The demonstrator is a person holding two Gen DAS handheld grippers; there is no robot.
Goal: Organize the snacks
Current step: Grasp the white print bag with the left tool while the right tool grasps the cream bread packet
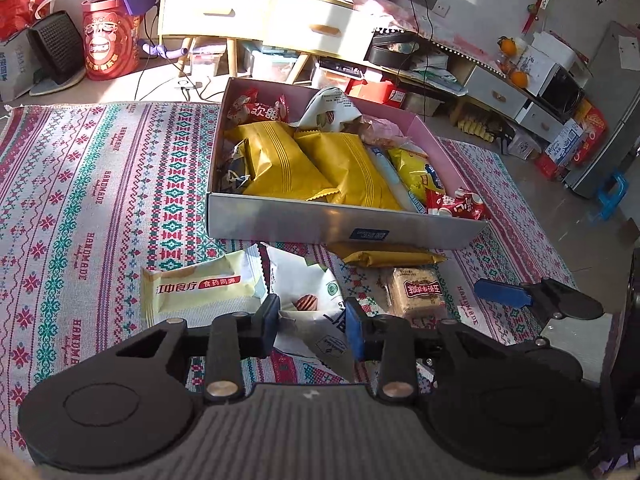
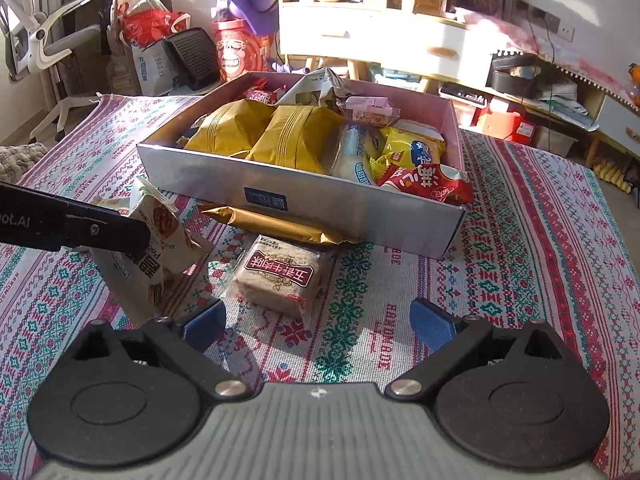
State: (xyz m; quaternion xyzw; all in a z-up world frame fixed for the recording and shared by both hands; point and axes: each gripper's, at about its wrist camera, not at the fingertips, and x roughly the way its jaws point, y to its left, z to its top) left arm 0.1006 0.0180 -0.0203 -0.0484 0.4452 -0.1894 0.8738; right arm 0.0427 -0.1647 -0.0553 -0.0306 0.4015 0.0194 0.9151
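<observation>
A pink-lined silver box (image 1: 344,229) (image 2: 320,204) full of snack packets stands on the patterned cloth. My left gripper (image 1: 312,326) is shut on a white pecan snack bag (image 1: 308,304), which also shows at the left of the right wrist view (image 2: 160,236), lifted a little above the cloth. My right gripper (image 2: 318,326) is open and empty, just in front of a clear-wrapped brown cake packet (image 2: 280,276) (image 1: 416,290). A gold packet (image 2: 276,224) (image 1: 384,258) lies against the box's front wall. A cream packet (image 1: 200,290) lies left of the bag.
The patterned cloth (image 1: 92,200) (image 2: 520,280) covers the table. Behind it are a cream drawer cabinet (image 1: 248,12), a red tin (image 1: 110,46), bags, cables and a low shelf with boxes (image 1: 520,92).
</observation>
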